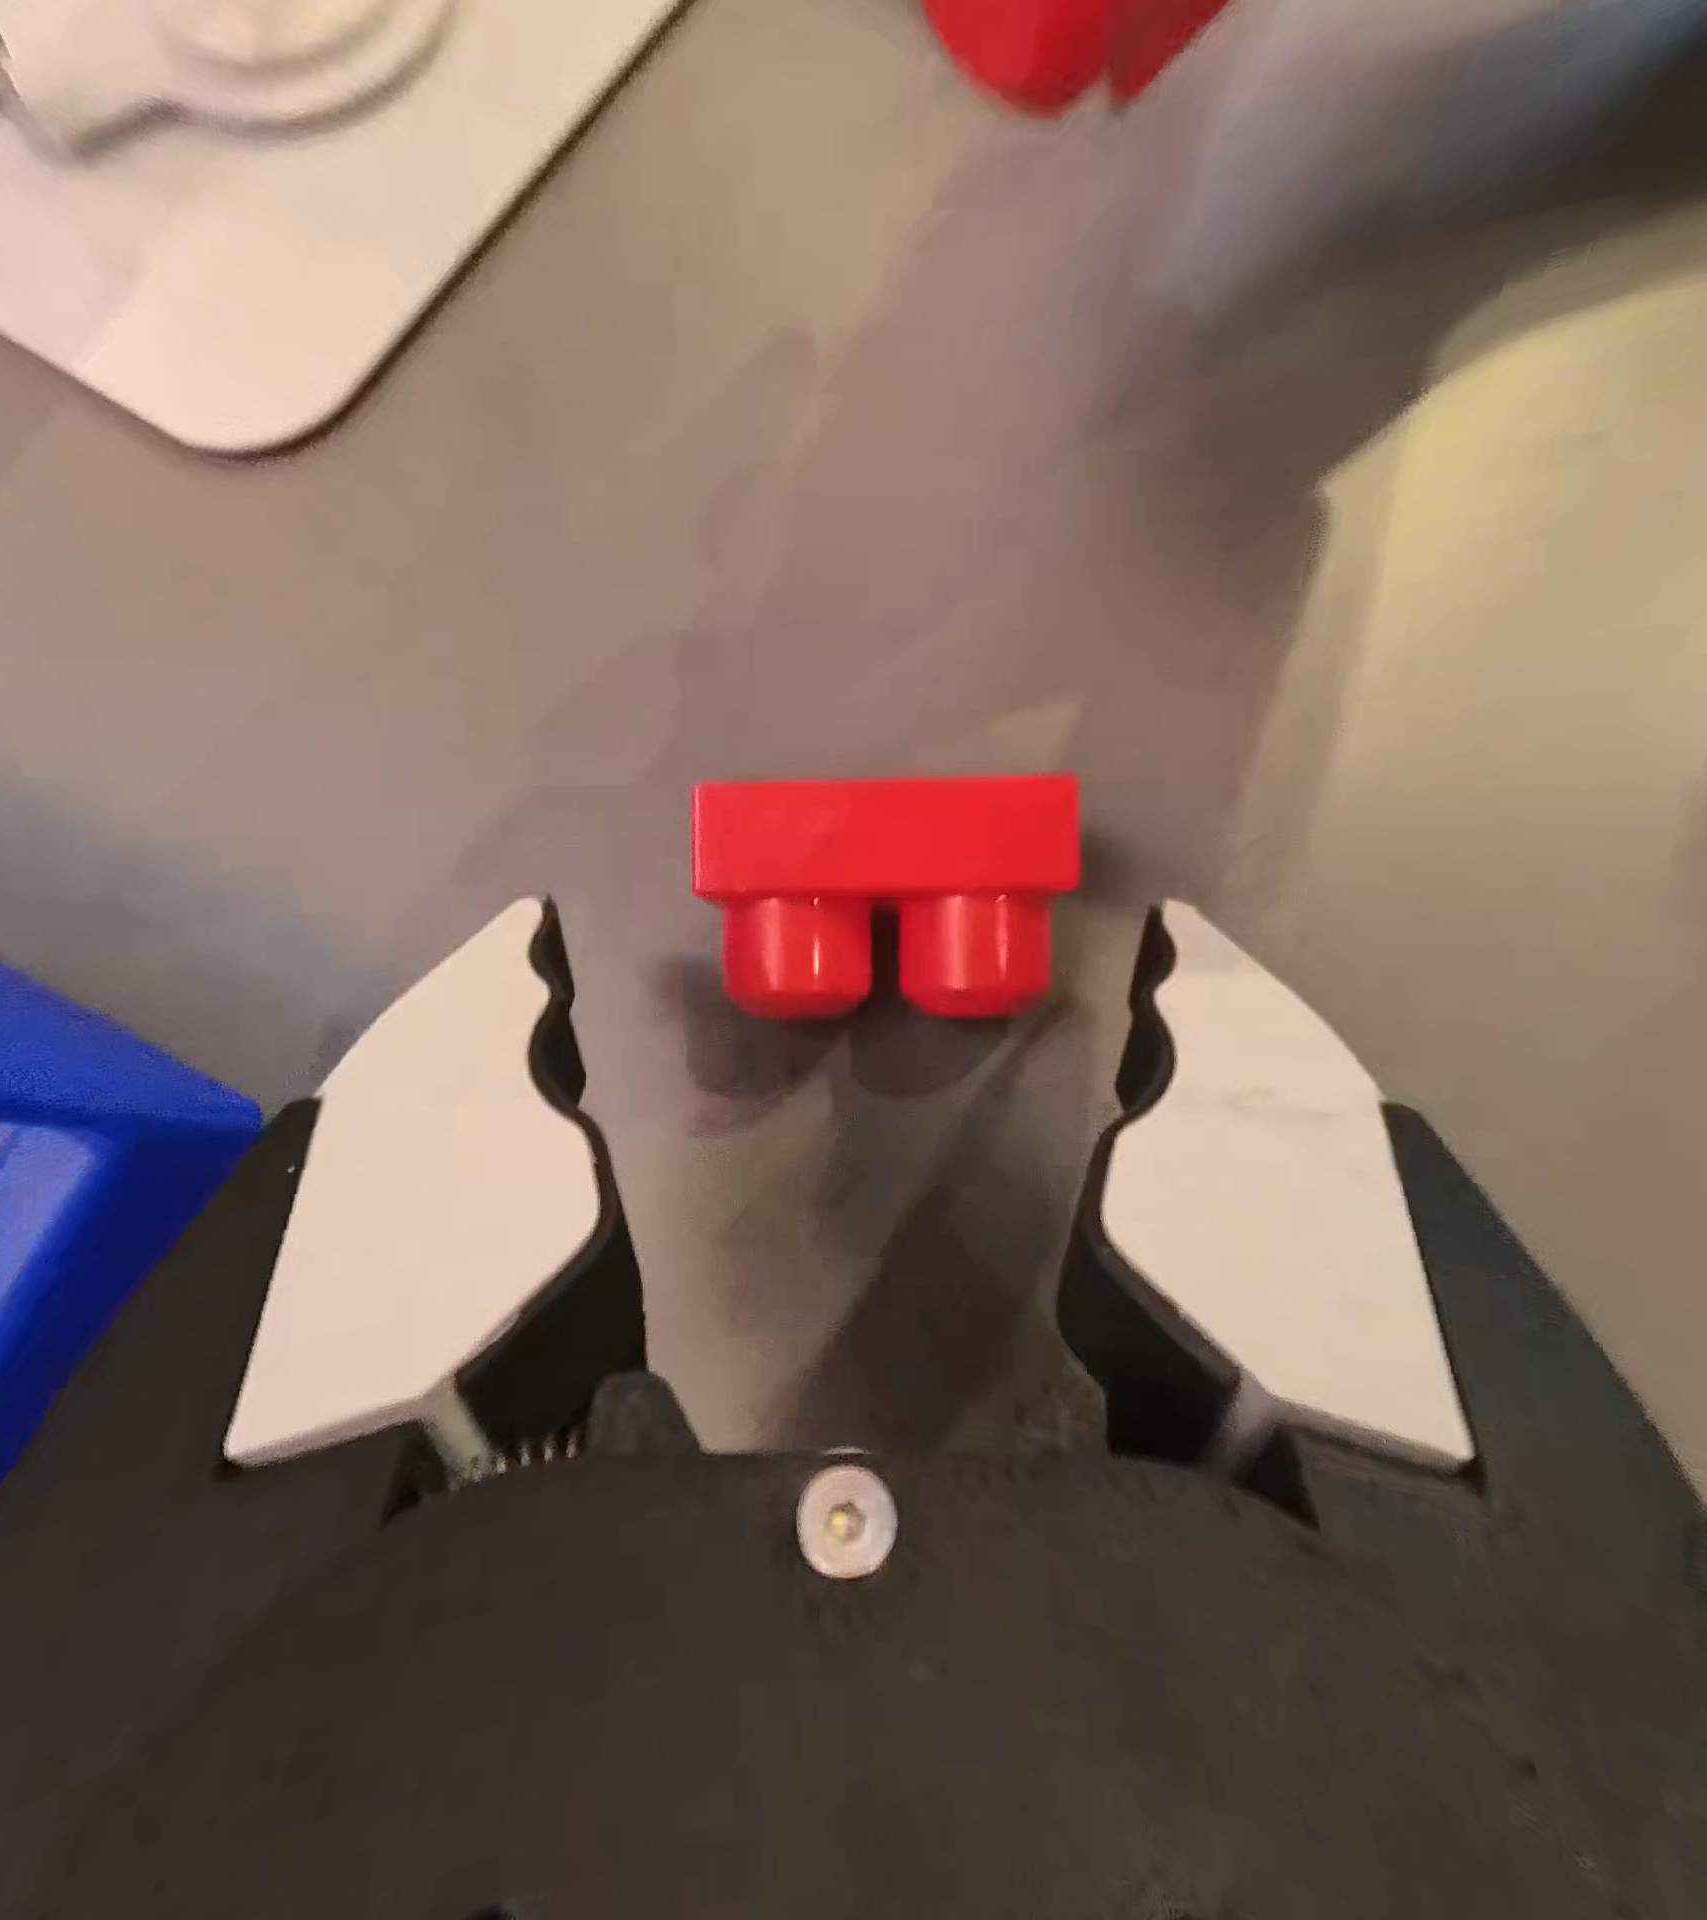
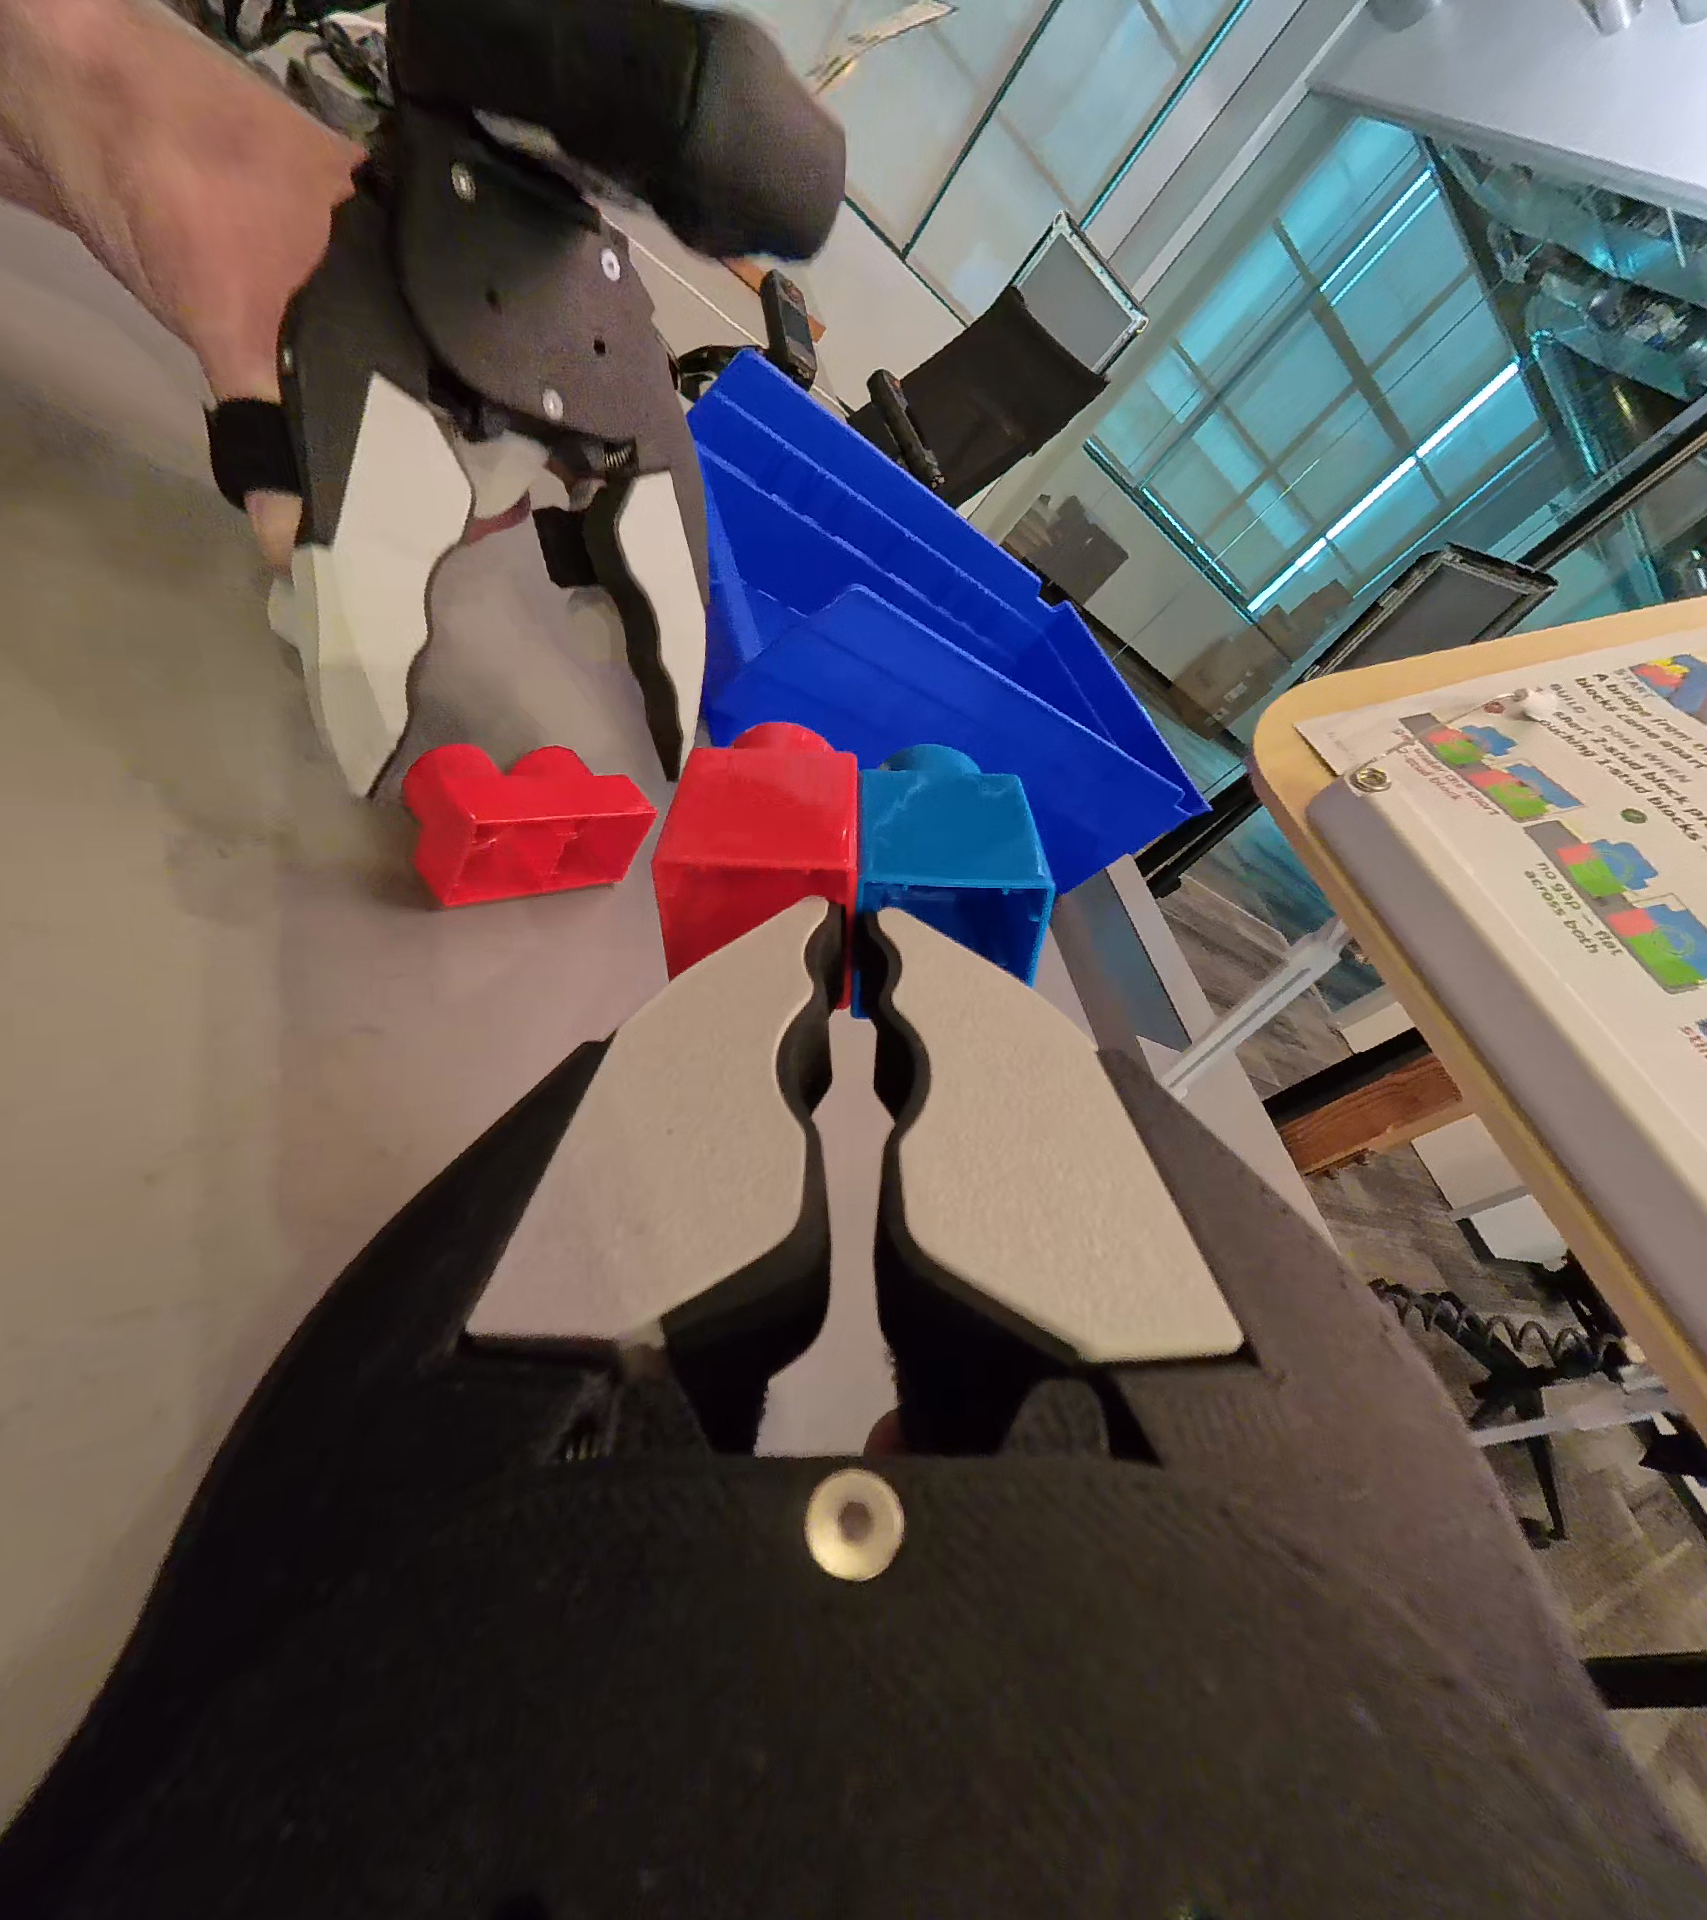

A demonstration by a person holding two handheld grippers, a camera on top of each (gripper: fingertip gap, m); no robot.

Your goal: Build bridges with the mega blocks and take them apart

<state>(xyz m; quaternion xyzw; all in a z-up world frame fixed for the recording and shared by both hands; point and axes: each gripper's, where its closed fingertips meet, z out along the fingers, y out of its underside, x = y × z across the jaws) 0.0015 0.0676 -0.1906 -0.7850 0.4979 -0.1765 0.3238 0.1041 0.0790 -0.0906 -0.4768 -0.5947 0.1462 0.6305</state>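
Mega blocks lie on the grey table [image 2: 49,935]. Nearest, the right gripper [image 2: 854,940] has its fingers pinched together on the adjoining walls of a one-stud red block [image 2: 755,831] and a one-stud blue block [image 2: 953,842], which sit side by side, touching. Just beyond, a two-stud red block [image 1: 885,894] rests on its side on the table, apart from that pair. The left gripper [image 1: 854,914] hangs over it, jaws spread wide, fingers clear of the block. Farther back stands a blue bin [image 2: 880,623]
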